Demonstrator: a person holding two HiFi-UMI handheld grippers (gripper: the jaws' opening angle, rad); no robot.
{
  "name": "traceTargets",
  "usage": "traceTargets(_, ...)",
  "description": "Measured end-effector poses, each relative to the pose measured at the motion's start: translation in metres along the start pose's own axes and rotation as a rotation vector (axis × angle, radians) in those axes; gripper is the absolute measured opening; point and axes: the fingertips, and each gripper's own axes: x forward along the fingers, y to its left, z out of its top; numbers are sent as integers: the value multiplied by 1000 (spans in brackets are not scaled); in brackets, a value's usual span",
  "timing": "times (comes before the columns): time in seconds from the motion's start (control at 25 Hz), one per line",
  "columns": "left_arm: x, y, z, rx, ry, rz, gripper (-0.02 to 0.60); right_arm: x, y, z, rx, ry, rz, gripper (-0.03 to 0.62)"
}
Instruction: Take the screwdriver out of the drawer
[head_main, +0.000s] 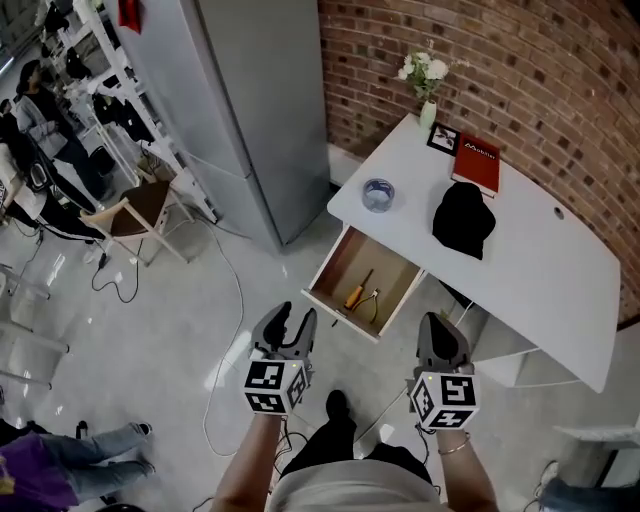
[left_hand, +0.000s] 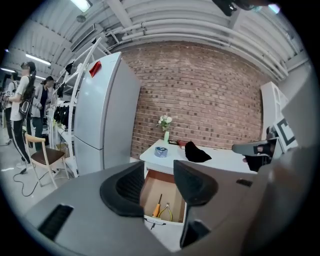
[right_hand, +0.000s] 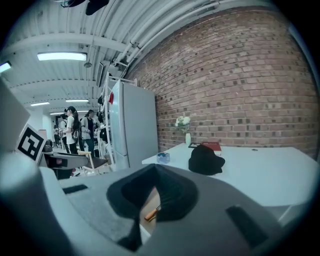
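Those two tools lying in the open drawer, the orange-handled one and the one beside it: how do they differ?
The screwdriver has one orange handle and a single thin, straight shaft. The pliers have two yellowish handles that spread apart. The screwdriver looks somewhat longer than the pliers. In the head view the screwdriver lies to the left and the pliers to its right. Both lie flat, side by side, on the floor of the open drawer.

Orange-handled screwdriver (head_main: 358, 291) in open drawer (head_main: 387, 268)
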Motion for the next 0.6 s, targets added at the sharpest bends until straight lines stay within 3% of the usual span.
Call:
traceTargets(0.36, 44, 12, -8, 34, 52, -74, 175, 22, 0, -9, 22, 29, -62, 2)
traceTargets(0.6, 67, 1, -31, 11, 99, -104, 170, 27, -10, -30, 44, 64, -77, 2)
